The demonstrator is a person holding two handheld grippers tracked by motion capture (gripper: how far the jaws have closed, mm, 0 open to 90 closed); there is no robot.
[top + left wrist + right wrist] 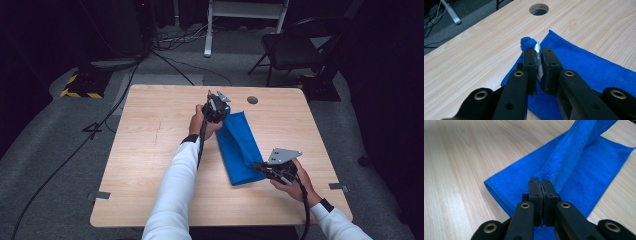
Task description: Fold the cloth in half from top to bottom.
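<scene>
White-sleeved forearms enter from near edge. Right gripper [261, 166] pinches near end of blue terry cloth [239, 150], folded on pale wooden table [150, 150] right of centre. Left gripper [216, 111] pinches far corner with white tag. Keep both ends level, taut, lay fold edge-to-edge.

Looks like a lab or recording studio, dim and bare. Grey carpet [60, 150] all around a lone pale wooden counter [150, 150] at frame centre. Black cables [75, 150] trailing across the floor at left, a yellow-and-black striped stand base [80, 89] upper left, a white frame leg [208, 30] top centre, a black folding chair [292, 47] upper right.
</scene>
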